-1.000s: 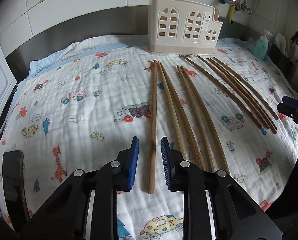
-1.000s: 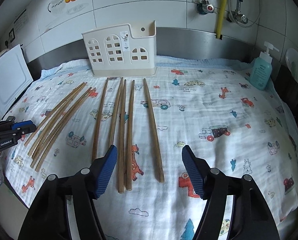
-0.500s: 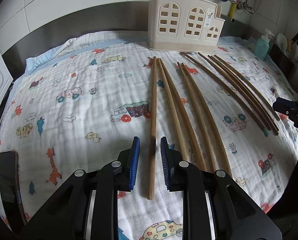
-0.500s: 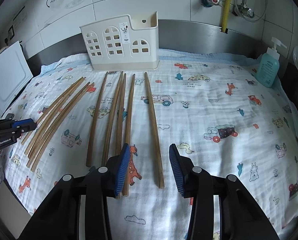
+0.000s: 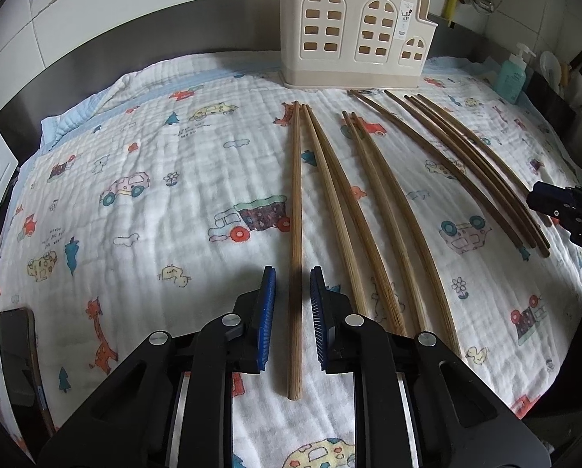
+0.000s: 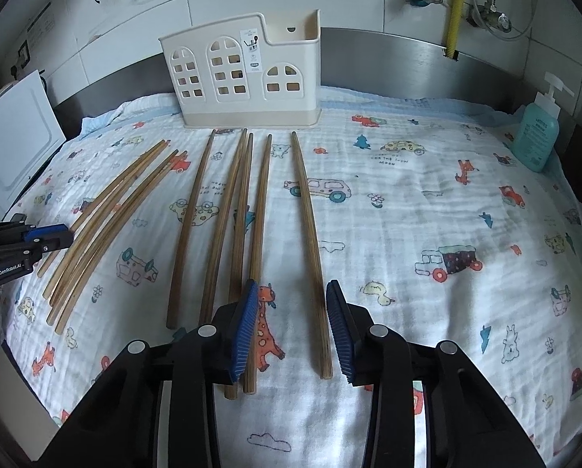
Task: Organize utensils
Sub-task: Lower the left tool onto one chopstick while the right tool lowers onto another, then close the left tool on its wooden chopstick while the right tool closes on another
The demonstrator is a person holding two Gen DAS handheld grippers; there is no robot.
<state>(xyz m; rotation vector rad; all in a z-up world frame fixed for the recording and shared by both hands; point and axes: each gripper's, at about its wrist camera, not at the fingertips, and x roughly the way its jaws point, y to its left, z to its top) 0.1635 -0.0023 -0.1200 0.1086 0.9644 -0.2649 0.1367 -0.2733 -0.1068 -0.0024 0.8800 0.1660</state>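
Several long wooden chopsticks lie side by side on a cartoon-print cloth [image 5: 154, 210], in front of a cream utensil holder [image 5: 353, 35] [image 6: 248, 74]. In the left wrist view my left gripper [image 5: 292, 277] straddles the near end of the leftmost chopstick [image 5: 296, 202]. Its jaws are closing, with small gaps still showing on both sides. In the right wrist view my right gripper [image 6: 292, 284] is closing around the rightmost chopstick [image 6: 306, 214], which lies near the right pad without touching it. Each gripper shows at the other view's edge, the right gripper [image 5: 563, 206] and the left gripper [image 6: 29, 234].
A teal soap bottle [image 6: 536, 132] stands at the back right by the steel backsplash. A white board [image 6: 14, 156] leans at the left. A dark phone [image 5: 18, 358] lies at the cloth's near left corner. Pipes and taps hang on the tiled wall.
The right jaws have narrowed a lot and now bracket only the rightmost chopstick. The left jaws have narrowed slightly around their chopstick. Both hands have stayed about where they were.
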